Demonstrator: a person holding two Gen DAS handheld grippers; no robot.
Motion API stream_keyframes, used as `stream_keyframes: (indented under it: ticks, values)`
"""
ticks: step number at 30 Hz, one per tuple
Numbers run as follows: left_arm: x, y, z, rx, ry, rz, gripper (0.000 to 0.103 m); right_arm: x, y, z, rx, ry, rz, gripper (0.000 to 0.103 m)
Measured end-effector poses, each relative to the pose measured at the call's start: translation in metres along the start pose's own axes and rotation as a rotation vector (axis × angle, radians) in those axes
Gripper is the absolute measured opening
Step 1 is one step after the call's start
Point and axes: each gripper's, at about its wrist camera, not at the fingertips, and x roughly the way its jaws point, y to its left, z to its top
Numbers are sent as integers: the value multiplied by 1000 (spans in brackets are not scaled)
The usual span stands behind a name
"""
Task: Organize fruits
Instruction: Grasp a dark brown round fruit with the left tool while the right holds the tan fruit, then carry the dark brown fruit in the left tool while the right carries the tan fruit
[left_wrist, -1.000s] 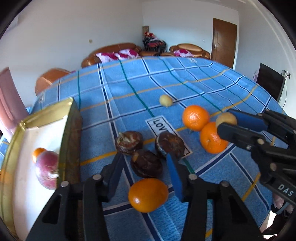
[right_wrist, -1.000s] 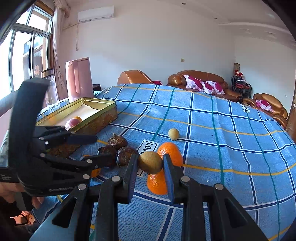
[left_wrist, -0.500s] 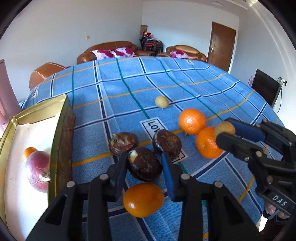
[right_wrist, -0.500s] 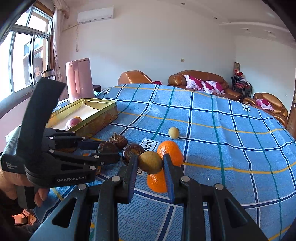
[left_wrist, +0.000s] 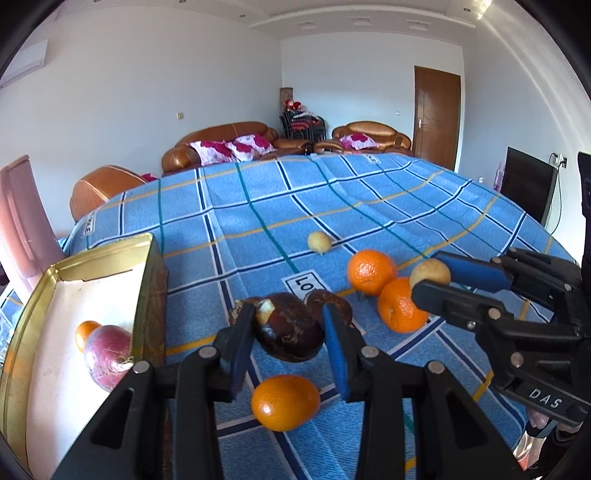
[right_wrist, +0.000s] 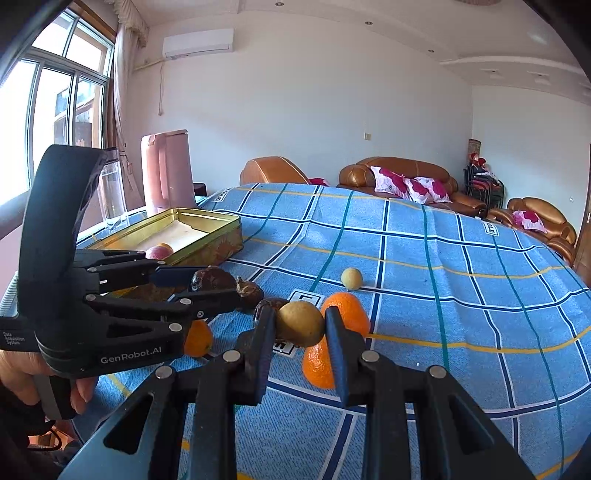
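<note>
My left gripper (left_wrist: 290, 334) is shut on a dark brown fruit (left_wrist: 290, 336) and holds it above the blue checked cloth; it also shows in the right wrist view (right_wrist: 214, 282). My right gripper (right_wrist: 300, 325) is shut on a small yellow-brown fruit (right_wrist: 300, 324), seen also in the left wrist view (left_wrist: 430, 271). Two more brown fruits (right_wrist: 251, 291) lie on the cloth. Two oranges (left_wrist: 371, 271) sit by the right gripper and a small orange (left_wrist: 284, 402) lies below the left gripper. A pale round fruit (left_wrist: 319, 242) lies further back.
A gold tin (left_wrist: 146, 280) at the left holds a red-purple fruit (left_wrist: 107, 356) and a small orange (left_wrist: 86, 332). A pink jug (right_wrist: 168, 173) and a glass (right_wrist: 110, 192) stand beyond the tin. Sofas stand behind the table.
My left gripper closed on the dark brown fruit and lifted it off the cloth. My right gripper has kept its hold on the yellow-brown fruit.
</note>
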Motion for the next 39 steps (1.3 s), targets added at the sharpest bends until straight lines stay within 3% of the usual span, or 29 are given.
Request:
stream_keyframes:
  ticks: [13,39]
  values:
    - [-22,8,-1,-43,-115,31,38,-12,10,3,-35,-69,-1,29]
    - [-41,4,-5,-30,-214,77,38,-25,15,5,-52,-147,-3,29]
